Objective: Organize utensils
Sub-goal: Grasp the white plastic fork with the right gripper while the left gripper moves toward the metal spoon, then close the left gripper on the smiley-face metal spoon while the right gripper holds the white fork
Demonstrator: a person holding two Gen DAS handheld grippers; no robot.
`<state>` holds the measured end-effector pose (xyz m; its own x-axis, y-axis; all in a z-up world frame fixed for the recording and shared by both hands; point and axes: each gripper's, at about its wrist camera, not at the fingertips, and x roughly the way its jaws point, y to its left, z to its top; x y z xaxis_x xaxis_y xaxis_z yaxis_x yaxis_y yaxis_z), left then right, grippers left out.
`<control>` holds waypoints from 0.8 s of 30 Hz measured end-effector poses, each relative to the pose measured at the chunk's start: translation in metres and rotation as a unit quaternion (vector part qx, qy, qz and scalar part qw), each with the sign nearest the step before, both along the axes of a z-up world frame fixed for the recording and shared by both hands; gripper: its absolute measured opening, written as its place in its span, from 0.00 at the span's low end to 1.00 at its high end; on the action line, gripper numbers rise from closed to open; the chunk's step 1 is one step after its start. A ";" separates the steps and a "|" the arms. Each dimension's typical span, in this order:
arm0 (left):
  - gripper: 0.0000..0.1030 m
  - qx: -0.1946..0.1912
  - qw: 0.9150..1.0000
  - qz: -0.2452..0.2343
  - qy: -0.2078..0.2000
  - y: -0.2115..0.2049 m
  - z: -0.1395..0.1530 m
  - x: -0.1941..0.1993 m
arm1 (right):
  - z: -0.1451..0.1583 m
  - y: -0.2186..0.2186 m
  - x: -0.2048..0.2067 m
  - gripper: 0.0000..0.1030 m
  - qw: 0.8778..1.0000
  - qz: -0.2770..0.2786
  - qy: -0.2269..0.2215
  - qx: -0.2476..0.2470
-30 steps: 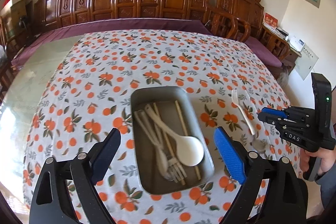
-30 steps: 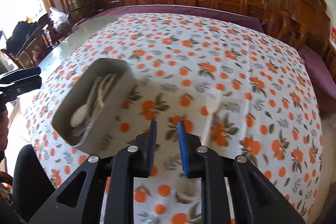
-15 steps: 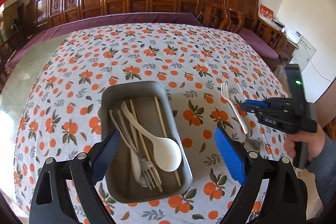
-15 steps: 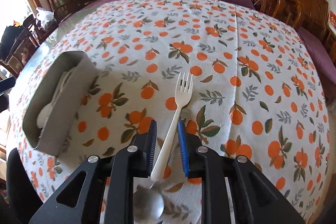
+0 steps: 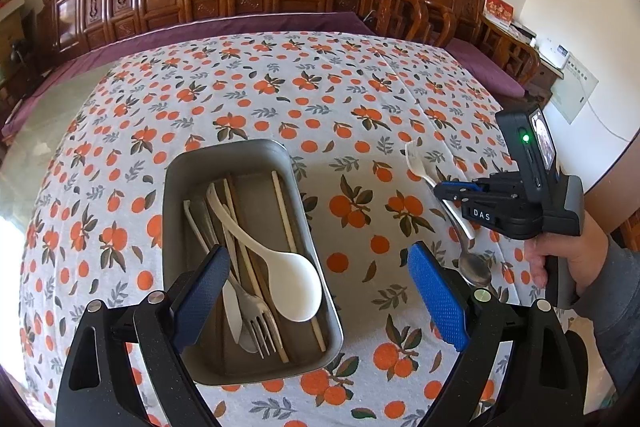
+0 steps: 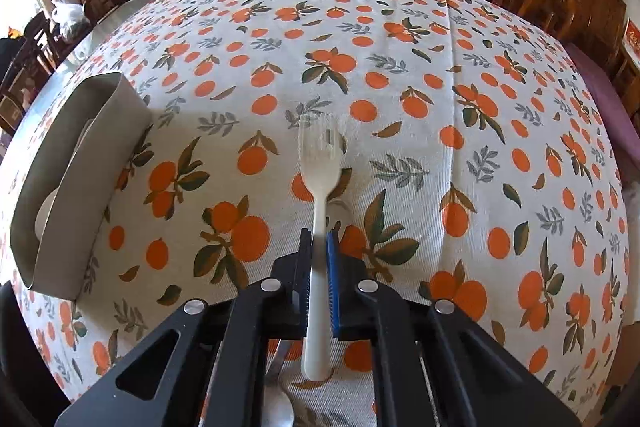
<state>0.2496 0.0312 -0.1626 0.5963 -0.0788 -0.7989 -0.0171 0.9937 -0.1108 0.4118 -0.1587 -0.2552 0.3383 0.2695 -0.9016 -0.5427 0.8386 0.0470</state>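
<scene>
the step in hand looks like picking up the loose white plastic fork point(image 6: 320, 183) so it can join the other cutlery. the right gripper point(image 6: 319, 247) has its fingers nearly together around the fork's handle about midway along, with the tines pointing away from the camera; the pads sit against or just beside the handle, and the blurred tines suggest the fork may be coming off the cloth, though i cannot tell for sure. from the left wrist view the same fork point(image 5: 418, 167) lies toward the right edge of the worktop point(image 5: 280, 95), which is covered by an orange-print tablecloth, well apart from the grey metal tray point(image 5: 180, 187).

the tray sits near the front edge of the worktop and holds a white spoon point(image 5: 292, 287), a metal fork point(image 5: 256, 323), chopsticks point(image 5: 284, 219) and other pale utensils. the left gripper point(image 5: 316, 295) hovers over the tray's near end with its fingers spread wide and nothing between them.

a metal spoon point(image 5: 474, 267) lies on the cloth just beside the plastic fork's handle end.

next, i judge, the fork needs a firm hold, a lift and a carry left over the tray wall, laid lengthwise with the rest. the metal spoon would then remain to collect.
</scene>
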 end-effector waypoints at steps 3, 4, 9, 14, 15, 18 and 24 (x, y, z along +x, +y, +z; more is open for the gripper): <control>0.84 0.000 1.000 -0.004 -0.001 -0.004 0.002 0.001 | 0.008 -0.002 -0.006 0.08 1.000 0.005 -0.004 0.005; 0.84 0.001 1.000 -0.005 -0.002 -0.006 0.003 0.001 | 0.012 -0.004 -0.008 0.08 1.000 0.005 -0.007 0.011; 0.84 0.006 1.000 -0.015 -0.002 -0.023 0.005 0.006 | 0.032 -0.024 -0.023 0.08 0.999 0.007 -0.023 0.022; 0.84 0.012 0.999 -0.031 0.004 -0.049 0.003 0.013 | 0.038 -0.060 -0.037 0.08 0.999 -0.004 -0.026 0.029; 0.84 0.012 0.999 -0.035 0.007 -0.055 0.001 0.015 | 0.038 -0.068 -0.039 0.08 0.999 -0.008 -0.026 0.030; 0.84 0.010 0.999 -0.043 0.017 -0.072 -0.005 0.020 | 0.037 -0.088 -0.045 0.08 0.999 -0.018 -0.027 0.031; 0.84 0.016 0.997 -0.056 0.043 -0.106 -0.024 0.035 | 0.036 -0.124 -0.053 0.08 0.998 -0.040 -0.027 0.042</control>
<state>0.2851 -0.0744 -0.1863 0.5151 -0.1151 -0.8493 0.0859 0.9929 -0.0825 0.3589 -0.2831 -0.2195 0.4085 0.3143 -0.8569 -0.4778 0.8736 0.0927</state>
